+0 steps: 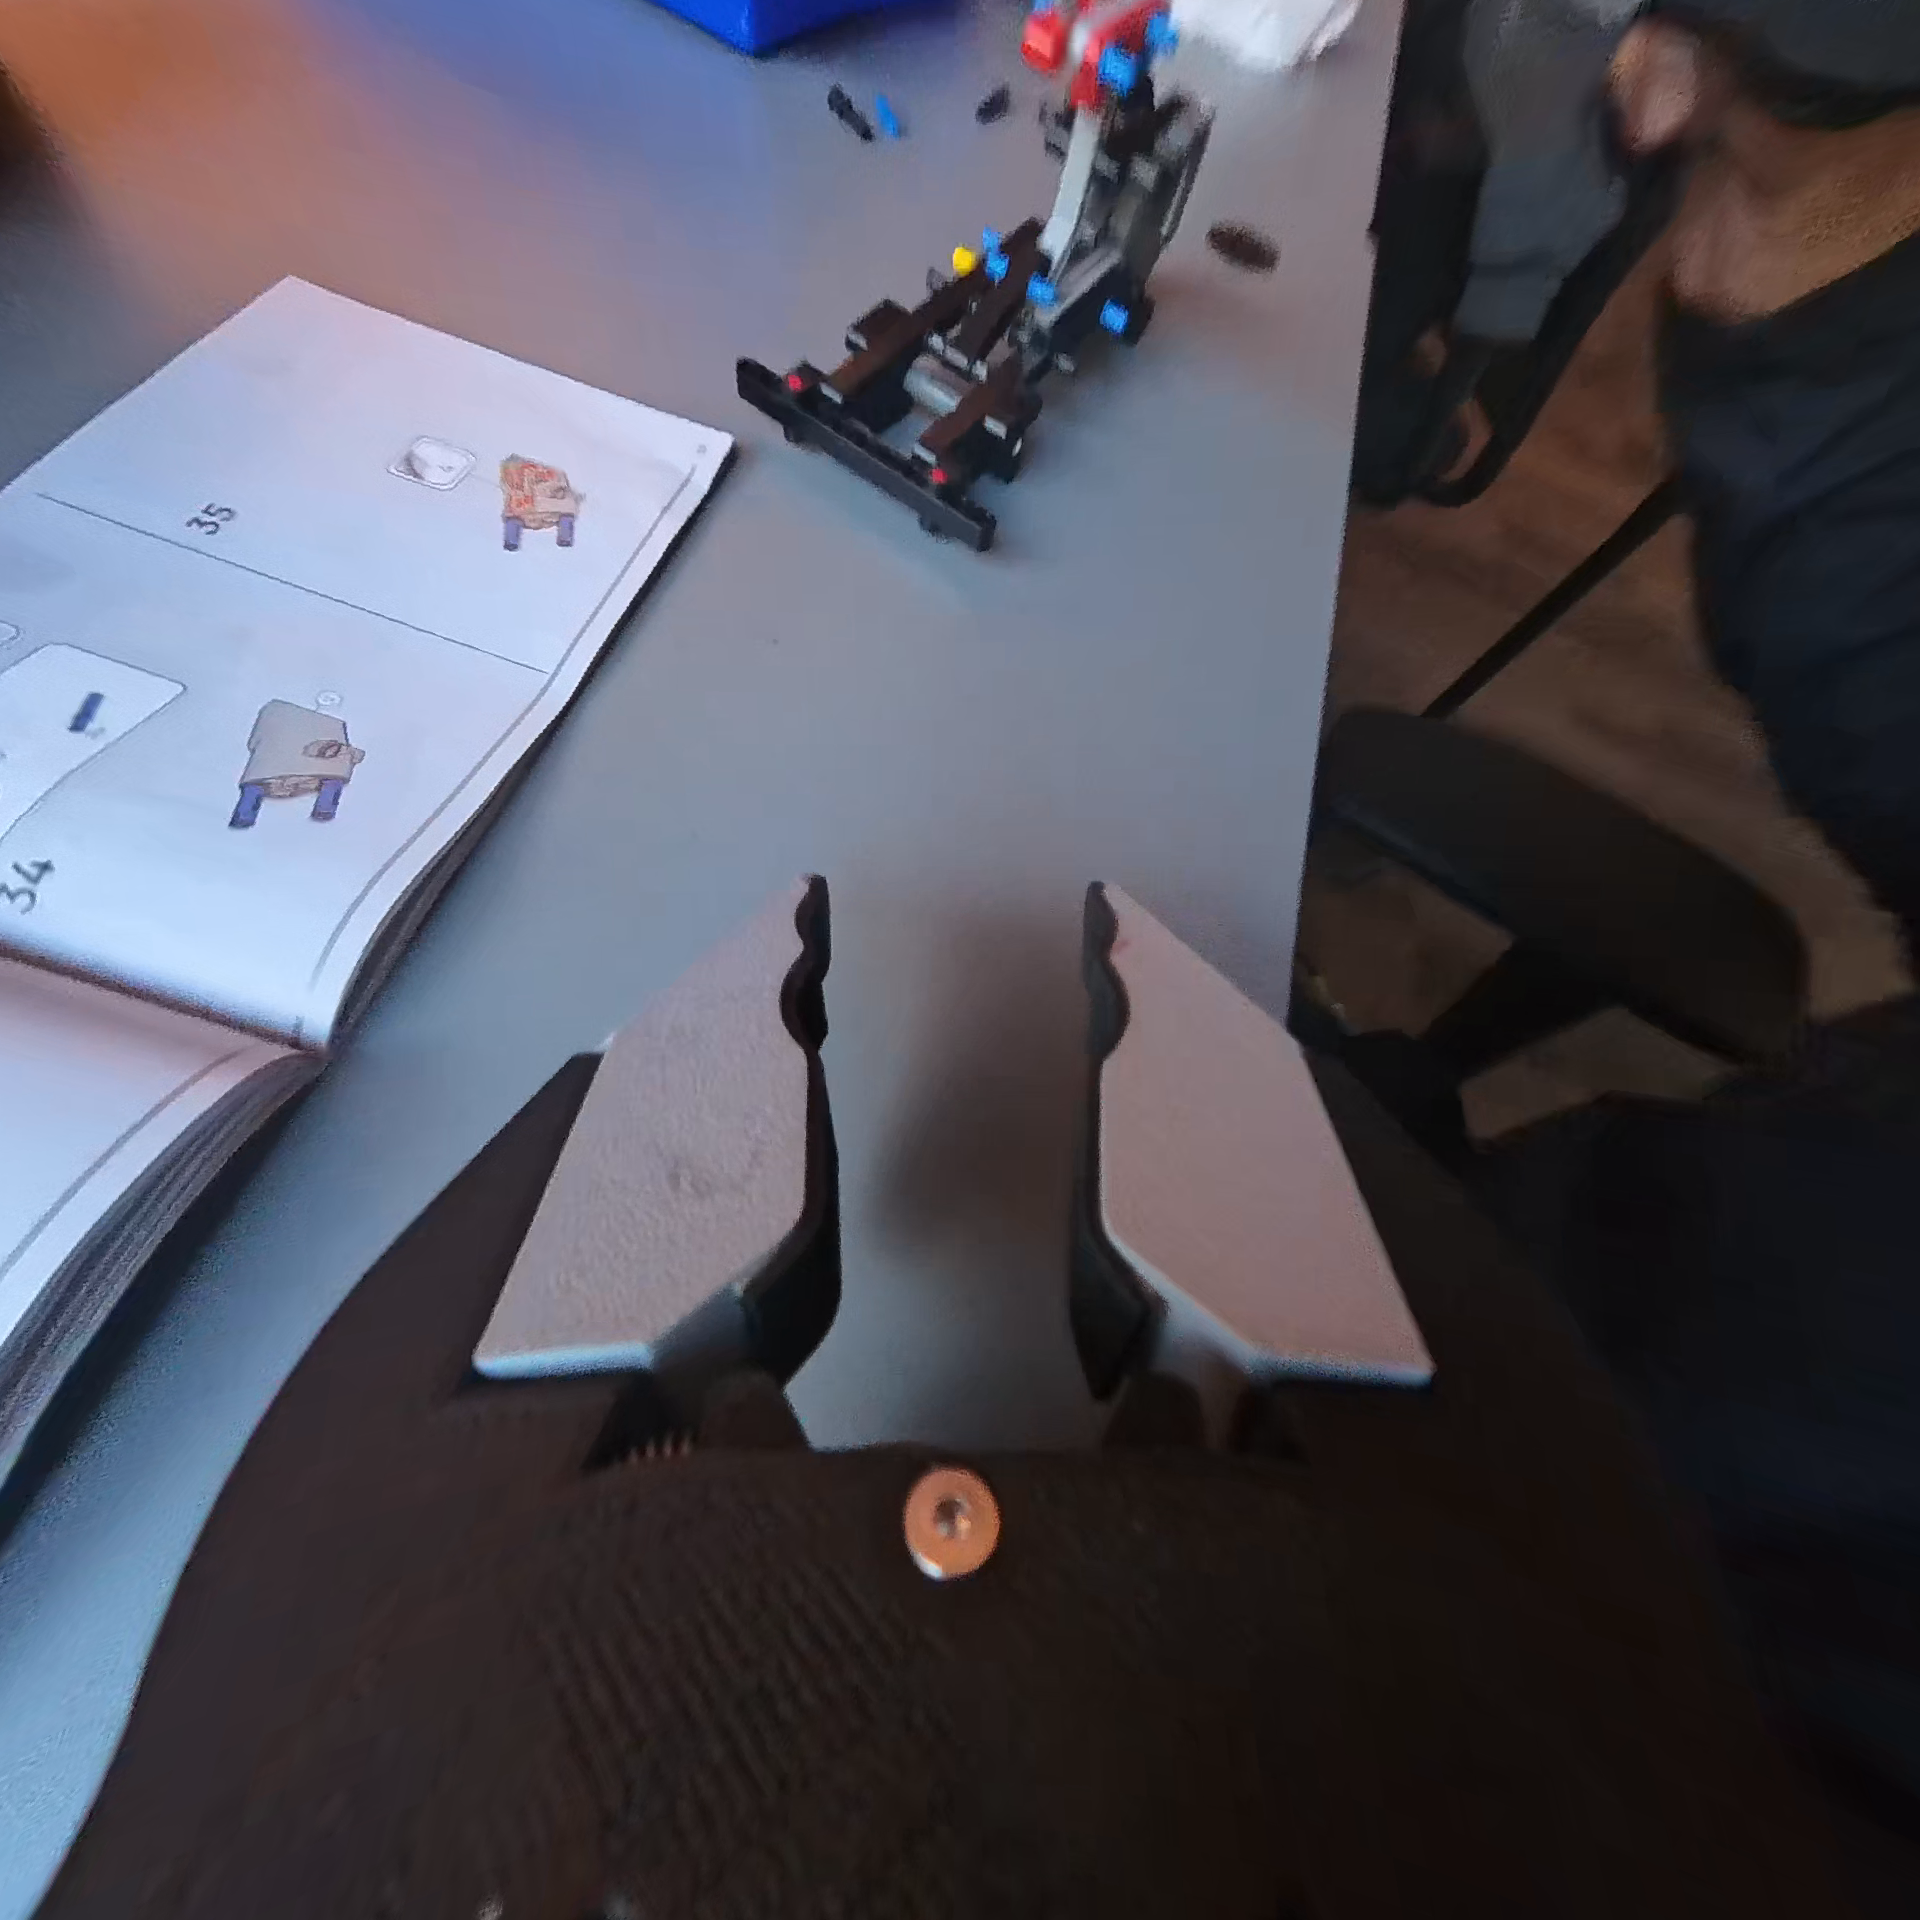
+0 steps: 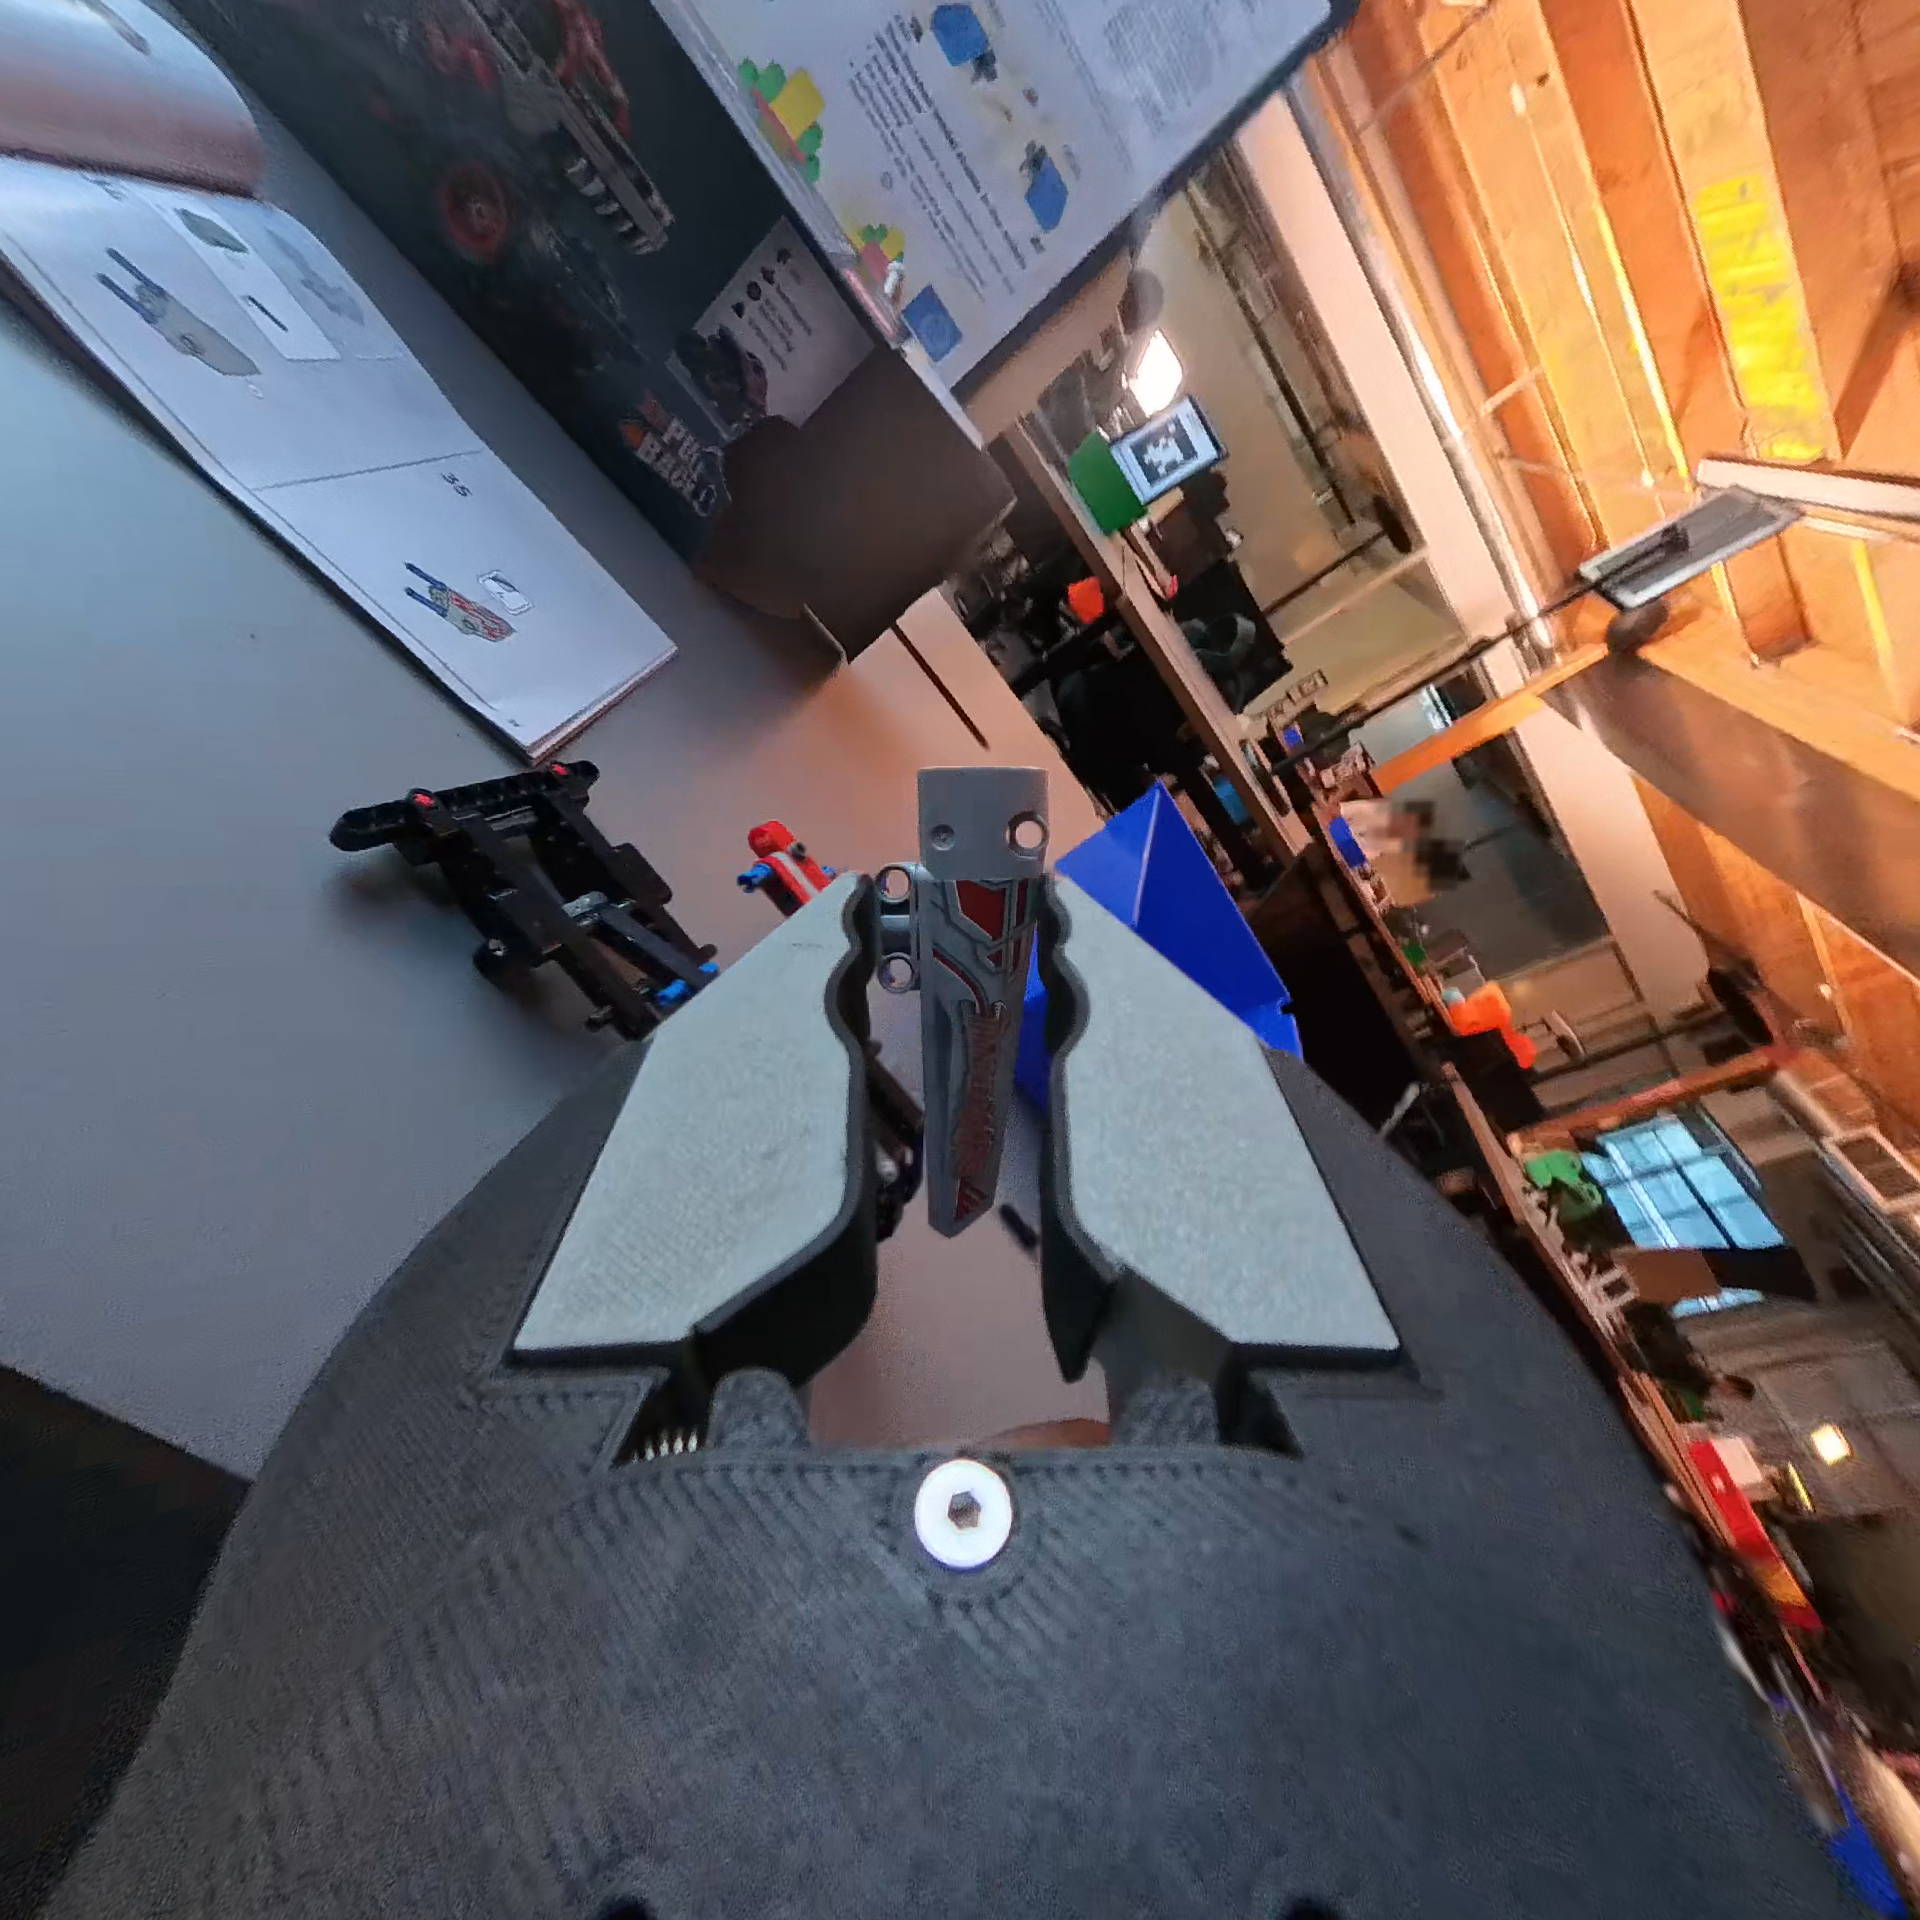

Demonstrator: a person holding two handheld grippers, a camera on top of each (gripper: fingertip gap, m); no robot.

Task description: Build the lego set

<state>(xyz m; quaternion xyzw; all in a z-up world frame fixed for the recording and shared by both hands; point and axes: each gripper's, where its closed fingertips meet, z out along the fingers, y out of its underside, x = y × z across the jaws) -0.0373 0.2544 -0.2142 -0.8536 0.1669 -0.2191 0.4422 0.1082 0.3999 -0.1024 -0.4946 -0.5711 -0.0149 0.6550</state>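
Holding my right hand-held gripper (image 2: 956, 935) tipped over on its side, I have a long grey lego panel (image 2: 971, 997) pinched between its two fingers. The panel is thin and pointy at one end, with red shapes on it and two round holes near the flat end that sticks out past the fingertips. A blue bin (image 2: 1174, 935) sits just behind it; I cannot see what is inside. The dark lego box (image 2: 623, 312) stands at the back, past the open booklet (image 2: 343, 436).

My left hand-held gripper (image 1: 956, 956) hangs low over the bare grey tabletop (image 1: 935, 727), near its edge. Its fingers are spread apart and hold nothing. The finger pads (image 1: 686, 1174) look grey and rough, with wavy black edges.

The half-built lego frame (image 1: 935, 384) lies on the tabletop, well ahead of my left hand-held gripper. It is mostly black bars with small blue and red pins. Tiny loose pieces (image 1: 868, 112) lie beyond it.
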